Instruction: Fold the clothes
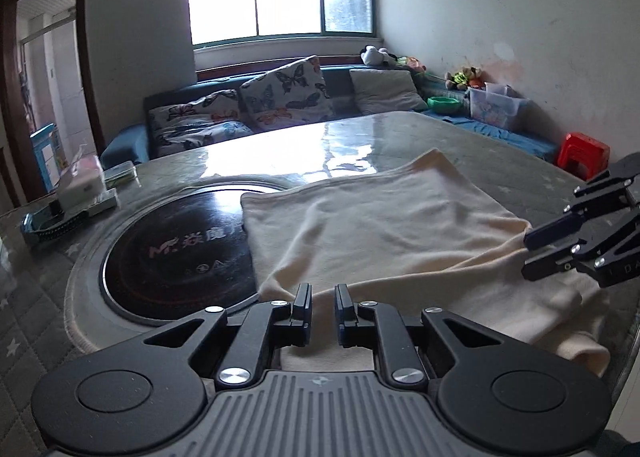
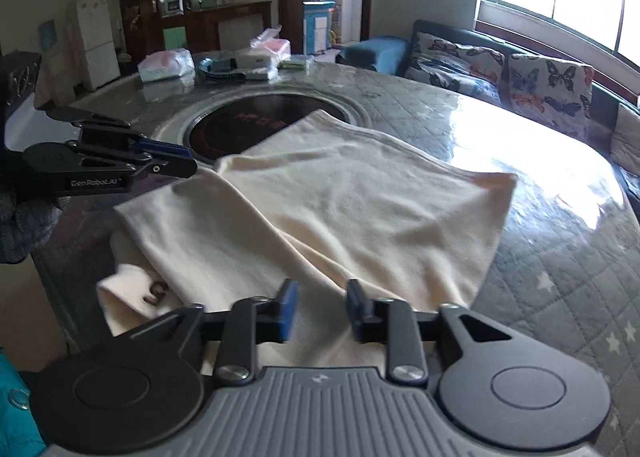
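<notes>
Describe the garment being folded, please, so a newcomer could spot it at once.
Start at the large quilted table with a round black cooktop sunk into its middle. The cream garment lies just beside that cooktop, overlapping its rim. It is the only cloth there; the other items are packets at the far edge.

We see a cream garment (image 1: 384, 225): soft matt knit cloth, slightly fuzzy. The table (image 1: 280, 145) has a glossy clear sheet over quilted grey fabric. The round cooktop (image 1: 176, 253) is smooth glossy black glass. Both grippers, left (image 1: 322, 303) and right (image 2: 322, 307), are matt black plastic with shiny metal screws.
</notes>
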`<control>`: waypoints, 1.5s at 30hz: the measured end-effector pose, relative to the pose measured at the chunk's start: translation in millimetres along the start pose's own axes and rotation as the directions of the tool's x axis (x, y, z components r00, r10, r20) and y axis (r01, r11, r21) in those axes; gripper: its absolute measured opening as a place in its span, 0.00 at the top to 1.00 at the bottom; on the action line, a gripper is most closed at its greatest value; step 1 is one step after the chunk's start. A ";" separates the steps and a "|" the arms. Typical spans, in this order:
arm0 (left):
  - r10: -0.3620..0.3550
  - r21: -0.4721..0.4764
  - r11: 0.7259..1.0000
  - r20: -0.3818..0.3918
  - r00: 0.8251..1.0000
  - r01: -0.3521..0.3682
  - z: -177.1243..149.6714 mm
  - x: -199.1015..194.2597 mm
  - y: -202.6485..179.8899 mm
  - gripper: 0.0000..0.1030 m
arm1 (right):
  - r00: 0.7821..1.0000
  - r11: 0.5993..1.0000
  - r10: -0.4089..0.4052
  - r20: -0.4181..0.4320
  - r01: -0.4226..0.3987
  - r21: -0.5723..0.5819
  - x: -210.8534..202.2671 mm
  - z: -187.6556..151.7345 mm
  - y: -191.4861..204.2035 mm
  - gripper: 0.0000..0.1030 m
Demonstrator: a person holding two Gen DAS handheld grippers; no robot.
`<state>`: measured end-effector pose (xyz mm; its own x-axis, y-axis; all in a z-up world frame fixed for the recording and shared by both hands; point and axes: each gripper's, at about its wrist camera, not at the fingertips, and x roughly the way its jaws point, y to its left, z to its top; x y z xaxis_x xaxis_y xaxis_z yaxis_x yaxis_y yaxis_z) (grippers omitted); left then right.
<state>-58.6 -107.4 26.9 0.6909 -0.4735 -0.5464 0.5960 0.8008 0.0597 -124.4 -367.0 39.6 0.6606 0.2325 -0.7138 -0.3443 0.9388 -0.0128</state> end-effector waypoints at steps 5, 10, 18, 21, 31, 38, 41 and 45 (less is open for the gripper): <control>0.007 0.021 1.000 -0.013 1.000 -0.006 -4.4 5.4 -5.6 0.86 | 1.000 0.999 0.002 -0.024 0.000 0.051 6.3 -7.5 -5.7 0.70; 0.051 -0.003 0.999 -0.036 0.998 -0.051 -8.2 8.8 2.8 0.86 | 1.000 0.999 -0.007 0.028 0.006 0.040 -1.9 -2.6 -2.9 0.93; 0.082 -0.002 0.997 -0.036 0.996 -0.082 -11.6 8.8 3.8 0.86 | 0.998 0.992 -0.061 0.006 0.060 0.111 0.9 -6.1 -16.9 0.90; 0.064 0.005 0.998 -0.029 0.998 -0.064 -9.5 5.7 -2.6 0.86 | 0.996 0.991 -0.086 0.011 0.084 0.102 -2.4 -10.9 -18.9 0.90; -0.042 0.050 0.998 -0.012 0.999 0.043 -8.6 -4.7 -32.4 0.86 | 0.997 0.995 0.072 0.033 -0.069 -0.070 -1.6 -5.0 19.6 0.85; -0.034 0.090 0.995 -0.033 0.999 0.037 -23.4 -7.5 -32.7 0.82 | 0.997 0.995 0.080 0.005 -0.079 -0.067 -3.0 -15.0 21.6 0.77; -0.029 0.085 0.996 -0.034 0.999 0.031 -23.0 -9.2 -30.3 0.80 | 0.997 0.995 0.074 0.001 -0.074 -0.061 -5.0 -18.3 20.7 0.77; -0.006 0.065 0.998 -0.033 0.999 0.008 -19.2 -10.6 -23.8 0.80 | 0.998 0.996 0.066 -0.004 -0.067 -0.053 -7.8 -22.7 19.6 0.76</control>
<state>-88.0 -114.4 15.3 0.6734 -0.4655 -0.5742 0.6268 0.7714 0.1098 -151.4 -356.2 28.9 0.6339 0.2935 -0.7156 -0.4220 0.9066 -0.0020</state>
